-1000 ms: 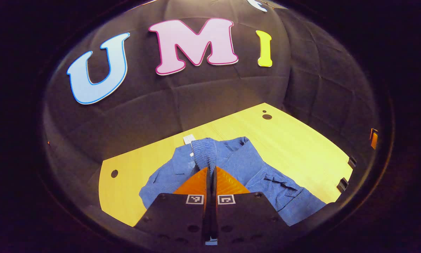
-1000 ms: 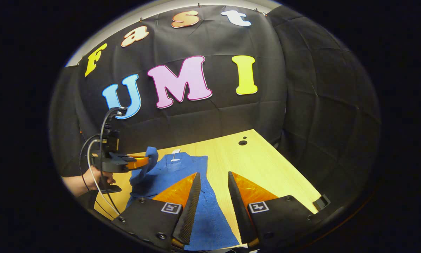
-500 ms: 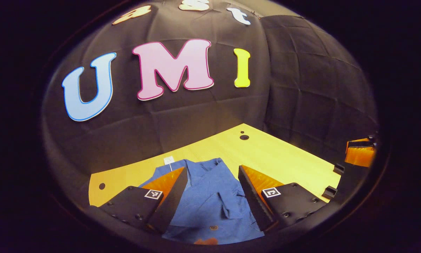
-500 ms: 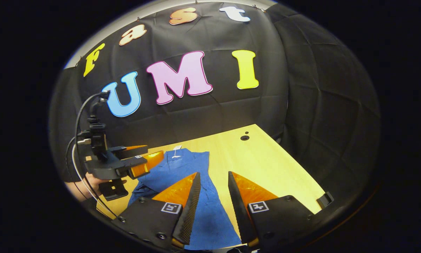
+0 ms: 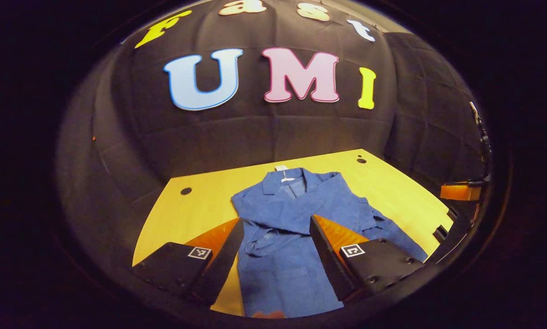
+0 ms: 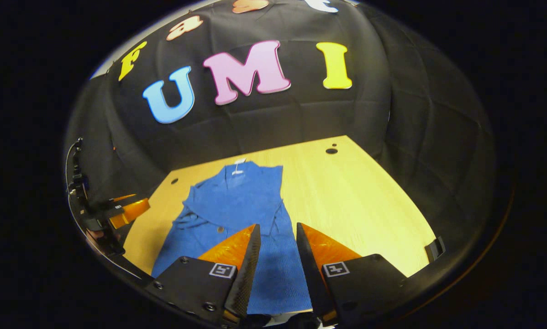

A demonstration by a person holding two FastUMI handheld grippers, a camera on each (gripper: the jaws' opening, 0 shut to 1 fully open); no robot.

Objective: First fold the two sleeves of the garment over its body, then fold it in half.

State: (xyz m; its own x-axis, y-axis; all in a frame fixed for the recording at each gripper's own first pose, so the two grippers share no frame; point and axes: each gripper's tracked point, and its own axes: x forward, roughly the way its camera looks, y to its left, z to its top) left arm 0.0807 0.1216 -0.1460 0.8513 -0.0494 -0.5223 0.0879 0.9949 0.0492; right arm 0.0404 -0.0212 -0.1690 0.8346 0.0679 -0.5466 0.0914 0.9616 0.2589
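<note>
A blue garment lies flat on the wooden table, collar and white tag at the far end. A sleeve lies diagonally across its chest. My left gripper hovers open over the garment's middle, holding nothing. In the right gripper view the garment stretches away from my right gripper, which stands open with a narrow gap above the hem area. The left gripper appears at that view's left edge, and the right gripper at the far right of the left gripper view.
Bare tabletop runs right of the garment. Small round holes sit near the table's far corners. Black clamps stick up at the right edge. The black cloth wall stands behind the table.
The left gripper let go of the sleeve, opened and drew back toward the near edge; the sleeve now lies across the body. The right gripper rose slightly, still open.
</note>
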